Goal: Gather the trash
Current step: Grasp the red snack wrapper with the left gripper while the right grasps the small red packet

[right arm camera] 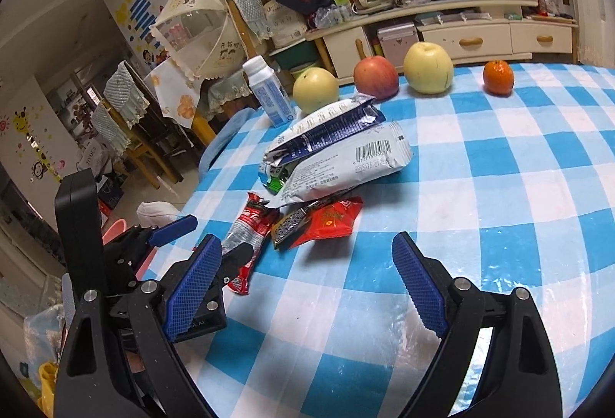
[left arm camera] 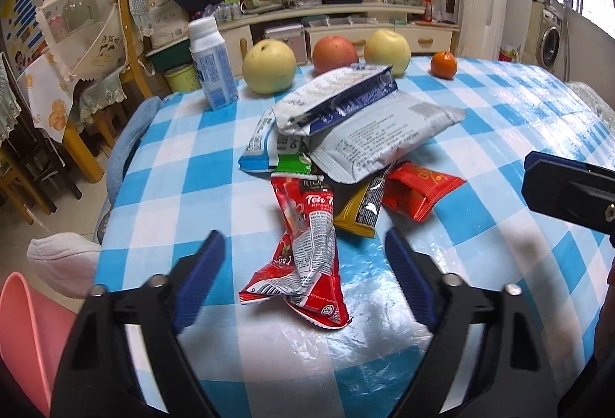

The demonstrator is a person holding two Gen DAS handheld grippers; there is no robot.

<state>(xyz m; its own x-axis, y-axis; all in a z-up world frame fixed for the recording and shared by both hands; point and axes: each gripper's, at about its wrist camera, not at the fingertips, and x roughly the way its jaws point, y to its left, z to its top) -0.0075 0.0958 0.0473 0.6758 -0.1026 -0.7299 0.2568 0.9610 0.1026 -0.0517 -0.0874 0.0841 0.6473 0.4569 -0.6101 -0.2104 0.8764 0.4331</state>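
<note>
Left gripper [left arm camera: 303,256] is hovering over the near end of a crumpled red sachet [left arm camera: 303,252], jaws apart and straddling it, pads not pressing on it. Right gripper [right arm camera: 307,264] is hanging wide open over bare checked cloth [right arm camera: 499,187], holding nothing. The trash is lying heaped mid-table: the red sachet nearest, a yellow-black packet [left arm camera: 359,208] and a red wrapper [left arm camera: 419,189] just behind, a large white pouch [left arm camera: 384,143] and a silver-blue pouch [left arm camera: 338,99] stacked on top. Behind the heap, a white bottle [left arm camera: 211,62], two pears [left arm camera: 269,66], an apple [left arm camera: 334,53] and an orange [left arm camera: 443,64] are standing in a row.
</note>
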